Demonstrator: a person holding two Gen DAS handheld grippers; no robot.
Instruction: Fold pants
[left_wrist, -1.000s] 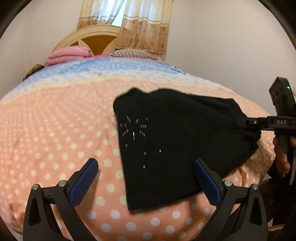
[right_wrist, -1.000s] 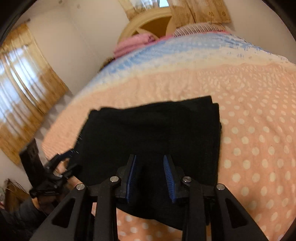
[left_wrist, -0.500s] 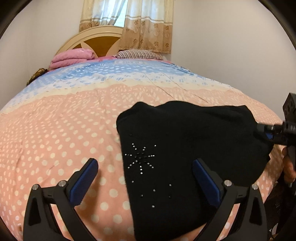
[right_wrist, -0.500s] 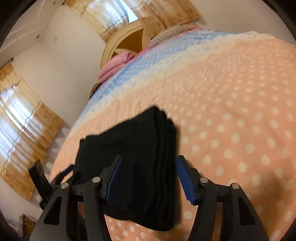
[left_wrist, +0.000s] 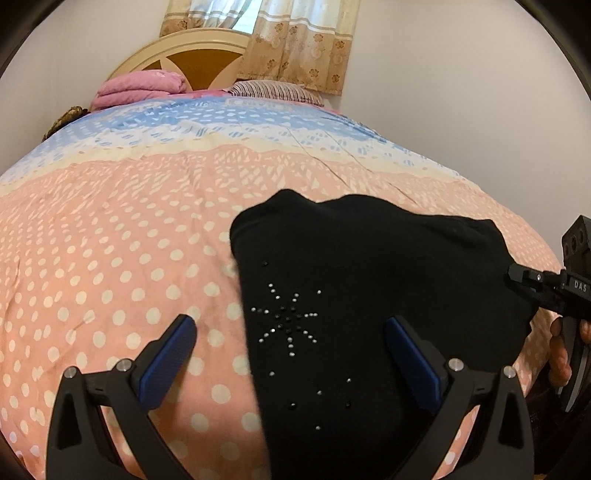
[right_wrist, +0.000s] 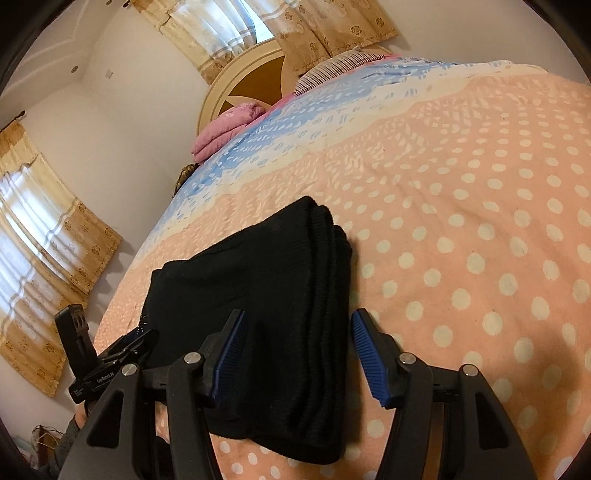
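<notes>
The black pants (left_wrist: 369, 302) lie folded into a thick stack near the bed's front edge, with a rhinestone star pattern (left_wrist: 288, 321) on top; the stack's layered edge shows in the right wrist view (right_wrist: 280, 295). My left gripper (left_wrist: 291, 354) is open, its jaws wide apart over the pants' left edge, holding nothing. My right gripper (right_wrist: 299, 354) is open, with its jaws either side of the stack's near corner; it also shows from the side in the left wrist view (left_wrist: 524, 280) at the pants' right edge.
The bed carries a peach polka-dot cover (left_wrist: 110, 258) with a blue band further back. A folded pink blanket (left_wrist: 140, 86) and a striped pillow (left_wrist: 273, 90) lie by the round headboard (left_wrist: 192, 55). Curtains (right_wrist: 44, 236) hang on the left wall.
My right gripper has opened and let go of the pants, which settled flat on the bed. My left gripper stayed open and hardly moved.
</notes>
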